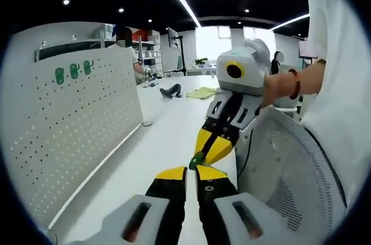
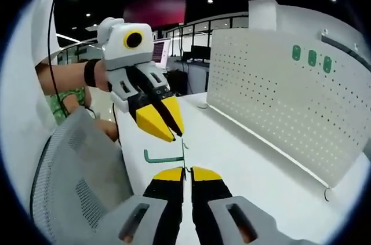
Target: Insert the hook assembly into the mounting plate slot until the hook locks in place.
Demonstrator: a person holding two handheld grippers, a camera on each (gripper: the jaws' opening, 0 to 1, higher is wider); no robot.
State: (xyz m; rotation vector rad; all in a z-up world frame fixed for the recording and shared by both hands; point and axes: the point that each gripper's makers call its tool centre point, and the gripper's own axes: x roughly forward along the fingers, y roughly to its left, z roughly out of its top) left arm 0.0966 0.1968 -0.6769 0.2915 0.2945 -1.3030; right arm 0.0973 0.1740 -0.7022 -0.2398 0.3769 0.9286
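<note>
In the left gripper view, the pegboard mounting plate (image 1: 75,135) is standing along the white table (image 1: 156,146) from about 8 to 10 o'clock, with three green plates (image 1: 73,71) already sitting near its top edge at 10 o'clock. The left gripper (image 1: 191,171) is rising from 6 o'clock with its yellow jaws pressed together. The right gripper (image 1: 204,155) is reaching in from 2 o'clock, and a small green piece (image 1: 198,161) is showing just where the two sets of tips are meeting.

In the right gripper view, the left gripper (image 2: 174,136) is coming down from 10 o'clock, its jaws clenched to a point. The green hook (image 2: 165,158), a thin bent rod, is lying across the centre with its upright end running between the two grippers. The right gripper (image 2: 185,171) is clamping shut on the lower end. Whether the left one is also pinching the rod, I cannot tell.

This looks like a regrip or alignment in mid-air, well apart from the mounting plate at 2 to 4 o'clock. To do it well, one gripper should be keeping firm hold while the other is turning the hook square to the slots.
</note>
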